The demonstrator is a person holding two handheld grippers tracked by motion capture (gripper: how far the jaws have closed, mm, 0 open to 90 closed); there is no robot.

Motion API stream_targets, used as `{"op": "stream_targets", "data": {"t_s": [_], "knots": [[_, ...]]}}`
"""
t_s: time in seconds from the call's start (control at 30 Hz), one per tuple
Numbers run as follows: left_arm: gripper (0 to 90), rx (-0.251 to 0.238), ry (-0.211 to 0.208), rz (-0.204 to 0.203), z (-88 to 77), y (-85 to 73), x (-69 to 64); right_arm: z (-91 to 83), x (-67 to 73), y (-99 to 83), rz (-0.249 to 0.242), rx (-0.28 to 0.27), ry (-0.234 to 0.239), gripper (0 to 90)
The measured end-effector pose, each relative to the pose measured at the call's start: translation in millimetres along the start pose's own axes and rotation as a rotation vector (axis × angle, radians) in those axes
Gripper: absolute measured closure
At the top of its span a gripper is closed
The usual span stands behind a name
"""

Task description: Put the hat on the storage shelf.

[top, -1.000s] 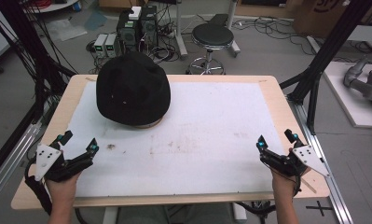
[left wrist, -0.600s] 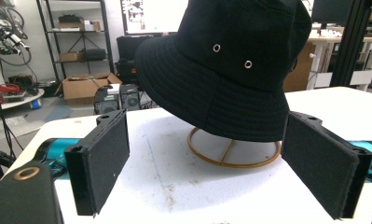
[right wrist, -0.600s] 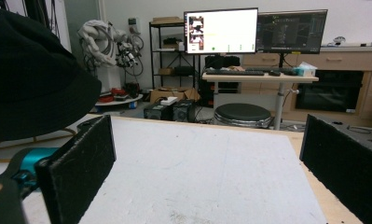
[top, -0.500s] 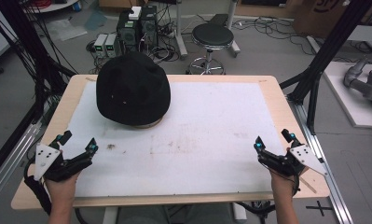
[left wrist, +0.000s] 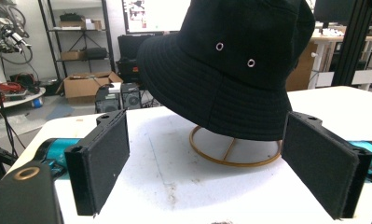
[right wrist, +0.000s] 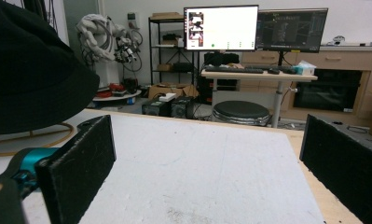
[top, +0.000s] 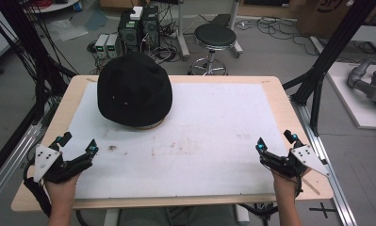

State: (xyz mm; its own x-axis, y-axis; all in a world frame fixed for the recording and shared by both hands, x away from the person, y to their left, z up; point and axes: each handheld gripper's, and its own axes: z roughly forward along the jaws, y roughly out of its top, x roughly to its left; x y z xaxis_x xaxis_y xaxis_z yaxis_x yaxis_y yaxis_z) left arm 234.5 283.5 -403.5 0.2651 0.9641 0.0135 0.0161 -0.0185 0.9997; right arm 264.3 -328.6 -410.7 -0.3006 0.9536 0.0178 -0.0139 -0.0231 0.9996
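Where the white table top (top: 209,141) meets its near edge, two hand-held grippers rest at opposite corners, each gripped from below by a hand. Item one: left gripper (top: 77,147), near-left corner, grey three-cornered plate on top, jaws spread wide and holding nothing; in the left gripper view its two black padded jaws stand well apart with bare table between them. Item two: right gripper (top: 276,143), near-right corner, likewise plated, jaws spread wide and empty; in the right gripper view the pads frame an open stretch of white surface. Item three: black bucket hat (top: 134,89), far-left part of the table, sitting on a stand whose thin golden ring base (left wrist: 235,150) lies flat on the surface under the brim; two small metal eyelets show on the crown side. The hat lies ahead of the left gripper, apart from it, and well apart from the right gripper, at whose view's left edge it appears. Item four: faint brownish marks on the table between hat and near edge. Surroundings: round black stool (top: 215,36) beyond the far edge, computer boxes (top: 138,26) on the floor, monitors on a desk (right wrist: 253,72).
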Motion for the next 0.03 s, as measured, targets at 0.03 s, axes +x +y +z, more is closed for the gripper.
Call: {"op": "stream_targets", "data": {"t_s": [0.03], "knots": [[15.7,0.001,0.001,0.001,-0.2,0.0,0.2,0.3,-0.1,0.0,-0.001,0.0,0.0,3.0]]}}
